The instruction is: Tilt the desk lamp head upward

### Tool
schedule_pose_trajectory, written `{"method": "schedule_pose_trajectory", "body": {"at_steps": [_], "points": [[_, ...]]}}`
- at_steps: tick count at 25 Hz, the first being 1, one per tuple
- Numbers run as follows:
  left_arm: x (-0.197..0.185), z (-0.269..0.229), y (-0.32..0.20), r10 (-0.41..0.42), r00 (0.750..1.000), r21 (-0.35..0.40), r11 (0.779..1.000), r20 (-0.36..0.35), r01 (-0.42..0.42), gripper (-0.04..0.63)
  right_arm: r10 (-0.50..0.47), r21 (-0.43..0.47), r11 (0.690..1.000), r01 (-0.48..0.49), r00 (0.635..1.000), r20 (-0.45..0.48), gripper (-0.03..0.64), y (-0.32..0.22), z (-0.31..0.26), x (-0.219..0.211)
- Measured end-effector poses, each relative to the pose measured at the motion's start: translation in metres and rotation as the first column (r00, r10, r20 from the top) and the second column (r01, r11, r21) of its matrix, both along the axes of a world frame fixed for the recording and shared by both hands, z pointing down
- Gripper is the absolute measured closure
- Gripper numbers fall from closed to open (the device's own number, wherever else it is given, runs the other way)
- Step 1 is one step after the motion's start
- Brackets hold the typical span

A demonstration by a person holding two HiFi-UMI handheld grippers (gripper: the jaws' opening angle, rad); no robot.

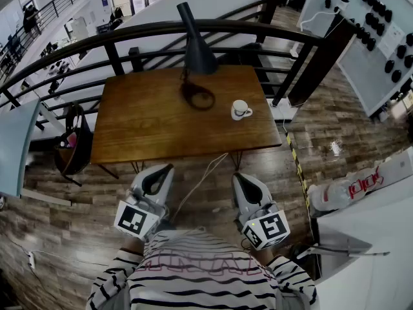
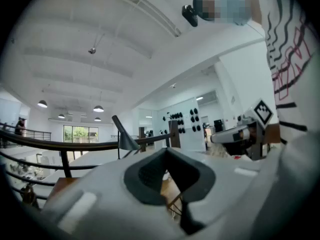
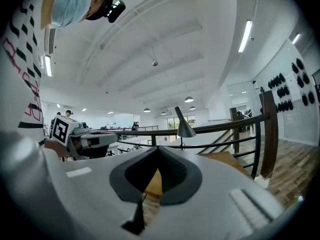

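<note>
A black desk lamp [image 1: 197, 50] with a cone head pointing down stands at the far edge of the wooden table [image 1: 142, 128], on a round base [image 1: 198, 97]. It shows small in the left gripper view [image 2: 125, 139] and the right gripper view [image 3: 184, 126]. My left gripper [image 1: 164, 168] and right gripper [image 1: 240, 176] are held close to my body, short of the table's near edge and well away from the lamp. Both are shut with nothing between the jaws, as seen in the left gripper view [image 2: 166, 151] and the right gripper view [image 3: 159, 149].
A white cup [image 1: 241, 110] sits on the table right of the lamp base. A black railing [image 1: 129, 34] curves behind the table. A light cable [image 1: 203, 176] hangs from the near edge. A white board with black knobs [image 1: 381, 24] stands at the right, a dark bag [image 1: 74, 144] at the left.
</note>
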State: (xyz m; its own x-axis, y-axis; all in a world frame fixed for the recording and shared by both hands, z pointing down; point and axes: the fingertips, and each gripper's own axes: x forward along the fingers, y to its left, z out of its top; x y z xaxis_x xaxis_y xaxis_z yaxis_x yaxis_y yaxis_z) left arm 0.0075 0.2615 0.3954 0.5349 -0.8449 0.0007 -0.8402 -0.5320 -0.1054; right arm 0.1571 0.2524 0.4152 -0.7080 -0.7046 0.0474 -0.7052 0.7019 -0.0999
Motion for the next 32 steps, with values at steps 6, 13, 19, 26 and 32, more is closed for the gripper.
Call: {"method": "schedule_pose_trajectory", "body": {"at_steps": [6,13,19,26,32], "points": [[0.002,0.0,-0.001,0.0,1.0,0.003,1.0,0.003,0.0,0.594,0.006,-0.001,1.0,-0.006,1.0,0.016,0.617,-0.002,0.001,0.003],[-0.001,0.004,0.002,-0.014,1.0,-0.003,1.0,-0.001,0.014,0.592,0.0,0.003,1.0,0.0,0.993,0.118,0.615,-0.001,-0.005,0.009],[-0.01,0.015,-0.002,-0.017,1.0,-0.038,0.999,-0.013,0.017,0.589,-0.006,-0.015,1.0,0.008,0.993,0.12,0.517,-0.002,0.001,0.001],[-0.023,0.028,-0.039,0.056,0.998,-0.072,0.996,-0.038,-0.059,0.467,0.03,-0.038,0.999,-0.025,0.993,0.116,0.436,-0.028,0.006,-0.022],[-0.051,0.033,-0.088,0.131,0.991,-0.1,0.986,-0.039,-0.134,0.431,0.093,-0.065,0.994,-0.086,0.989,0.115,0.388,-0.073,0.007,-0.055]]}}
